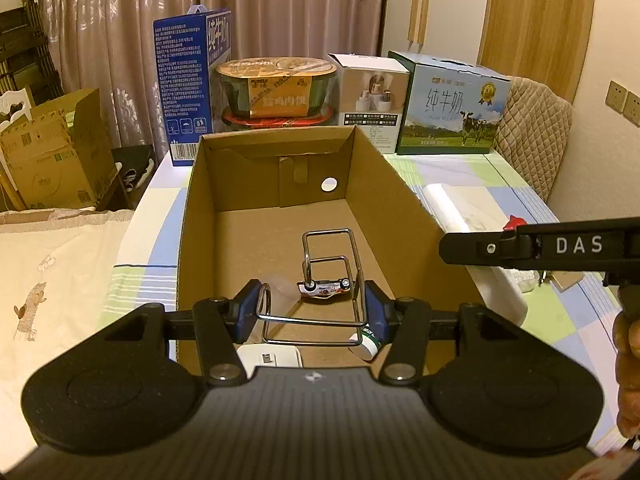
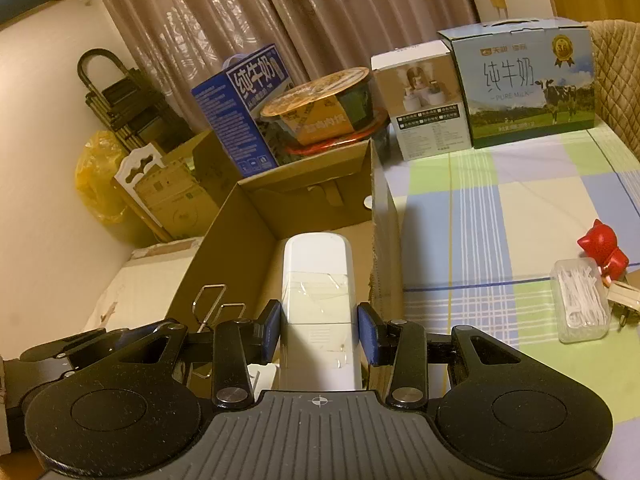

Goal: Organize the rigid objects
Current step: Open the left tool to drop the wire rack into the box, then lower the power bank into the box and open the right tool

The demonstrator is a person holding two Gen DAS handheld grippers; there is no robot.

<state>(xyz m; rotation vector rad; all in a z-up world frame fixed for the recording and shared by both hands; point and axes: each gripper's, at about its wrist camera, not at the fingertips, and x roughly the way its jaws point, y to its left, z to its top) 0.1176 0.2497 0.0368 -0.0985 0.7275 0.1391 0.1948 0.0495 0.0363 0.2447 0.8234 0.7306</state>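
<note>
Surface: a table [image 2: 500,208] under a checked cloth of green, blue and white. Curtains [image 1: 256,8] hang behind it; a wood-panelled wall section and a quilted chair back [image 1: 532,132] stand at the right. Along the far edge of the table, left to right: a blue milk carton [image 1: 188,84], a stacked noodle bowl [image 1: 276,88], a small white box [image 1: 372,92] and a green milk case [image 1: 452,108]. Cardboard cartons [image 1: 52,152] sit on the floor at the left.

An open cardboard box [image 1: 200,216] stands on the table in front of these. On the cloth to its right lie a red figurine [image 2: 602,250] and, just beside it, a clear case of floss picks [image 2: 582,300].

Left gripper [image 1: 312,312]: over the near end of the box, jaws clamped on a wire rack [image 1: 328,276], which is held just above the box floor. Beneath it in the box lie a toy car [image 1: 326,288], a small tube [image 1: 366,342] and a white adapter [image 1: 270,356].

Right gripper [image 2: 318,330]: jaws closed on a white remote [image 2: 318,280], gripped at its lower half. The remote points forward, above the inside of the box, next to its right wall. The rack shows to its left.
</note>
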